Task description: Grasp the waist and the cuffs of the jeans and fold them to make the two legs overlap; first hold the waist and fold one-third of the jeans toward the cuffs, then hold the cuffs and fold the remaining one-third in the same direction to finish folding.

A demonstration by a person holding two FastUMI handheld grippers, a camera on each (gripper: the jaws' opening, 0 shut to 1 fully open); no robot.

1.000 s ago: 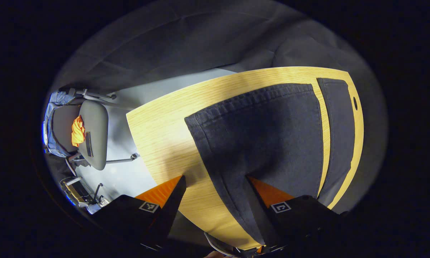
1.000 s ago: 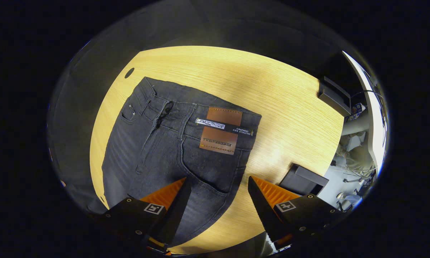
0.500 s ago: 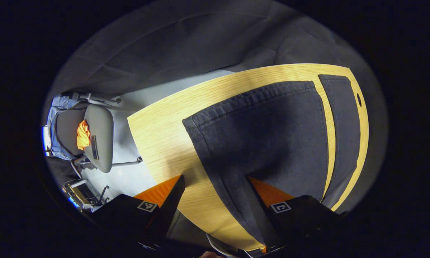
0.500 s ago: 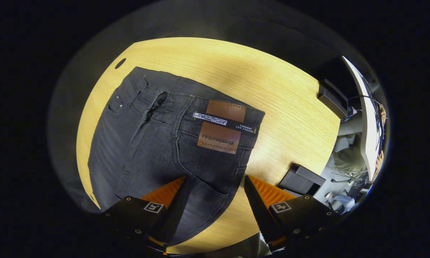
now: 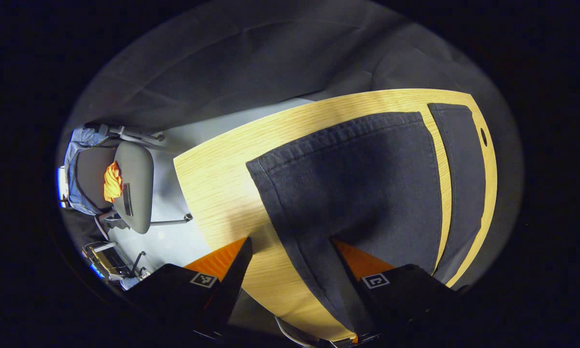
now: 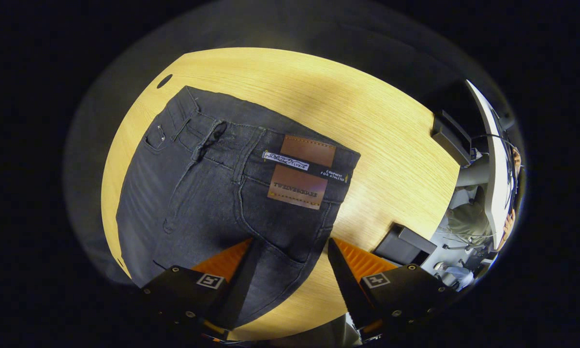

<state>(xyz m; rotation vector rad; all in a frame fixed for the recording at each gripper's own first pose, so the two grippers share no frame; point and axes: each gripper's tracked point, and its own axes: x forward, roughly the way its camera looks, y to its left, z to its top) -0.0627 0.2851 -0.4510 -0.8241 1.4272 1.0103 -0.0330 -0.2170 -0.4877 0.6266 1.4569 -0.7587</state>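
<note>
The jeans (image 6: 222,203) are dark, near-black denim, and they lie flat on the table (image 6: 377,125), taking up much of its top. In the right gripper view the waist end shows: a waistband with belt loops, a front pocket with a small rivet, a back pocket edged with pale stitching, and a brown leather patch (image 6: 303,171) crossed by a dark strip, sewn at the waistband. In the left gripper view the jeans (image 5: 362,183) show the cuff end, where the wide leg ends in a stitched hem and the second leg (image 5: 464,169) lies beside it, with a thin strip of table between them.

The table is pale wood with a clear grain and has a small dark hole (image 6: 164,80) near the corner beyond the waistband. Two dark boxes (image 6: 406,244) sit at the table edge, off to the side of the leather patch. Past the table edge on the cuff side, a grey floor (image 5: 173,237) holds a grey chair (image 5: 125,186) with an orange cloth on it.

The left gripper (image 5: 290,251) is spread wide over the side edge of the wide leg, gripping nothing. The right gripper (image 6: 290,251) is also spread wide, above the back pocket, gripping nothing.
</note>
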